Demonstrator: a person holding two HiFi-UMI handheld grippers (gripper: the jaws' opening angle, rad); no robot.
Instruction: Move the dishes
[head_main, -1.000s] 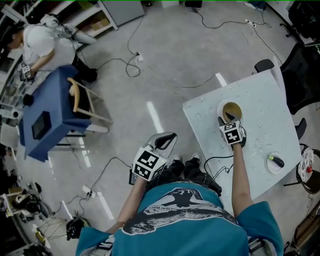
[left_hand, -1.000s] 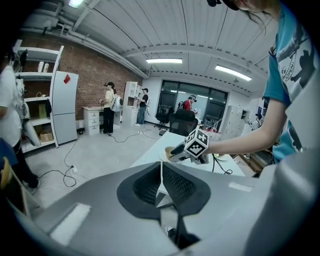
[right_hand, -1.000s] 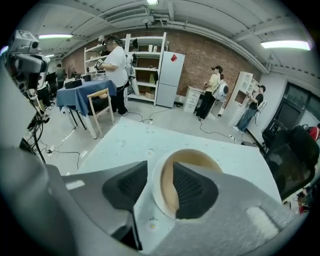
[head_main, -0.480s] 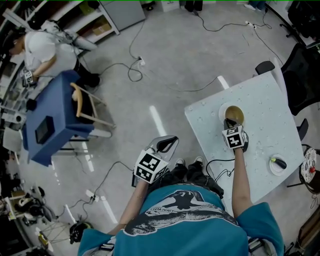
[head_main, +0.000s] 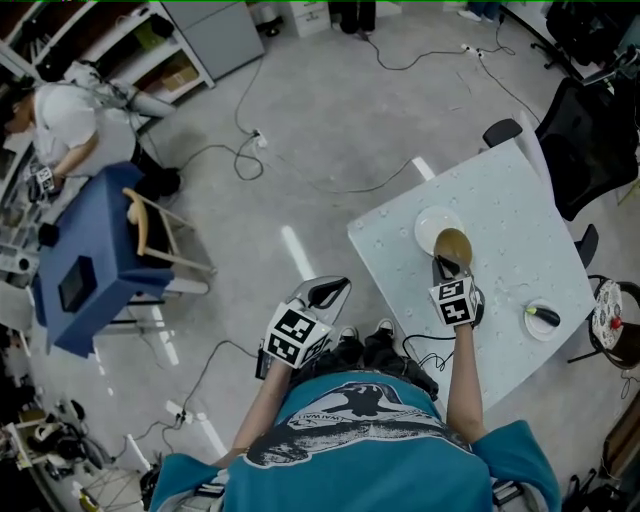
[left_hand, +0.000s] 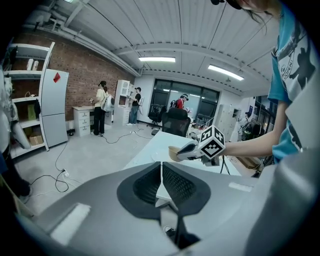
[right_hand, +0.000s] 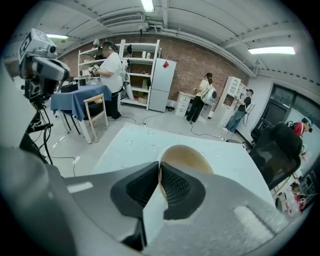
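Grey left hand-held gripper (head_main: 328, 292) parked off the counter's (head_main: 505, 190) left edge, jaws together, empty. Just inside that edge: tan bowl (head_main: 453, 245) pinched by its rim in the clamped right hand-held gripper (head_main: 445, 268), looks barely clear of the white plate (head_main: 428, 222). Thin grip, so keep it level, go slow, no swinging. Steer wide of the small dish (head_main: 541, 322) at the right corner.
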